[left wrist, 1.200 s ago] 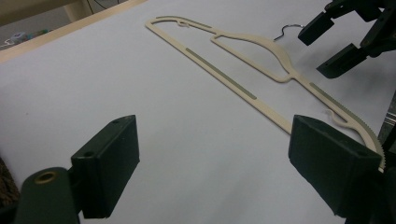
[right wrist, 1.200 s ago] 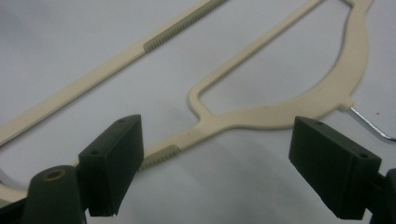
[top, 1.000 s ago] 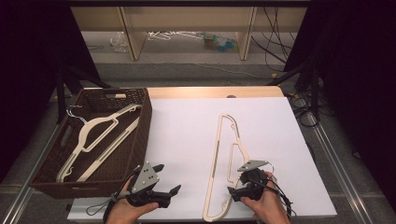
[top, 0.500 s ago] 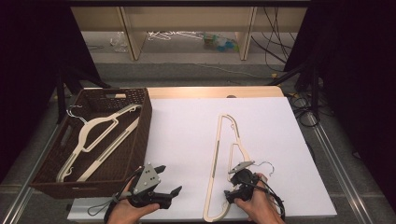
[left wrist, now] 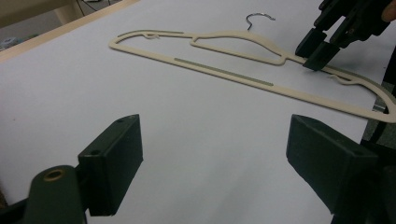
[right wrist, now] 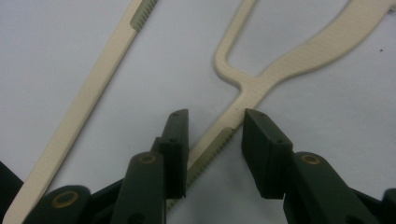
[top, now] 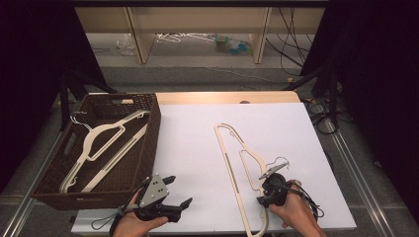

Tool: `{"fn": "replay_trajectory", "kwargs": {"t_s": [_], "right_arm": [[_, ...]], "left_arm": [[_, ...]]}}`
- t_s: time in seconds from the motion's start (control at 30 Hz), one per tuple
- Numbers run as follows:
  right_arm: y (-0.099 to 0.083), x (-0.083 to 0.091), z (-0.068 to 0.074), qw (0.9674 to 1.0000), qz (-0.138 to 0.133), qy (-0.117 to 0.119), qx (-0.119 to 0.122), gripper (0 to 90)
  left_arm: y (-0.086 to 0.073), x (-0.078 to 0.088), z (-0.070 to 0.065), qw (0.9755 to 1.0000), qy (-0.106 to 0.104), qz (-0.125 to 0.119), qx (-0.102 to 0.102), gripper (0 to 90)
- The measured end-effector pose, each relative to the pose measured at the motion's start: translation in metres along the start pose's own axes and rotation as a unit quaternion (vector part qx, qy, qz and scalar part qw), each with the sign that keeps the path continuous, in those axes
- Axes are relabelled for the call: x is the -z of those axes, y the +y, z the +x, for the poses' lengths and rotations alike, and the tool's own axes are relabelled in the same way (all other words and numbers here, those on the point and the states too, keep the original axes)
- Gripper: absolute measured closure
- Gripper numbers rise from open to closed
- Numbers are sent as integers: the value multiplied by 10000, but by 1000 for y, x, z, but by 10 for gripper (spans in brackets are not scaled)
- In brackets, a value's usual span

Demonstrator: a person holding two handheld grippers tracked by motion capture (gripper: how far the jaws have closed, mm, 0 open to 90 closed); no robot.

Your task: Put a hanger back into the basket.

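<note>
The cream hanger (top: 232, 158) lies flat on the white table (top: 197, 143), right of centre, one end pointing away from the person and the other at the near edge, its wire hook (top: 279, 161) sticking out to the right. The right hand-held gripper (top: 267, 194) is down at the hanger's near half. In the right gripper view its jaws straddle a thin arm of the hanger (right wrist: 219, 140) where a ridged grey strip (right wrist: 208, 158) begins; they have just been closing, with the arm between them. One pad sits against the arm, the other stands a little off, so the grip is not yet clamped. In the left gripper view the right hand-held gripper (left wrist: 317, 49) touches down on the same hanger (left wrist: 233, 60).

The left hand-held gripper (top: 170, 197) rests low near the table's front edge, well apart from the hanger, its jaws wide apart with nothing between them.

At the table's left stands a brown wicker basket (top: 148, 133) holding two more hangers (top: 99, 143).
</note>
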State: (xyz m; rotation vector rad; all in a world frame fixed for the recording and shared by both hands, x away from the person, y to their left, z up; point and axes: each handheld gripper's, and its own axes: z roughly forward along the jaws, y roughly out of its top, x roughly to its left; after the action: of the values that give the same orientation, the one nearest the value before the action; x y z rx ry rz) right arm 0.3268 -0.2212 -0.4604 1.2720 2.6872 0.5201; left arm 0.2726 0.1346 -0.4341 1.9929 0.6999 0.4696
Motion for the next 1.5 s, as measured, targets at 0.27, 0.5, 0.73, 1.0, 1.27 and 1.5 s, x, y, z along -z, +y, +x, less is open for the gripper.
{"fn": "replay_trajectory", "kwargs": {"t_s": [0.27,0.5,0.73,1.0,1.27,1.5], "right_arm": [[6,-1,-2,9997,242,50,38,640],[7,1,-10,9993,309,121,168,714],[6,2,-20,9989,272,74,369,768],[6,3,-28,9974,122,184,681,775],[4,2,-36,9990,78,386,213,691],[12,-1,-22,9987,398,-122,279,725]], "left_arm": [[-1,-2,-2,10000,-41,37,4,193],[-2,-2,-1,10000,-22,52,-5,196],[-2,-2,0,10000,-48,77,10,200],[-2,-3,0,10000,-36,66,-24,201],[-2,-4,0,9999,-68,81,15,202],[-3,-5,-1,9999,-56,109,-52,206]]}}
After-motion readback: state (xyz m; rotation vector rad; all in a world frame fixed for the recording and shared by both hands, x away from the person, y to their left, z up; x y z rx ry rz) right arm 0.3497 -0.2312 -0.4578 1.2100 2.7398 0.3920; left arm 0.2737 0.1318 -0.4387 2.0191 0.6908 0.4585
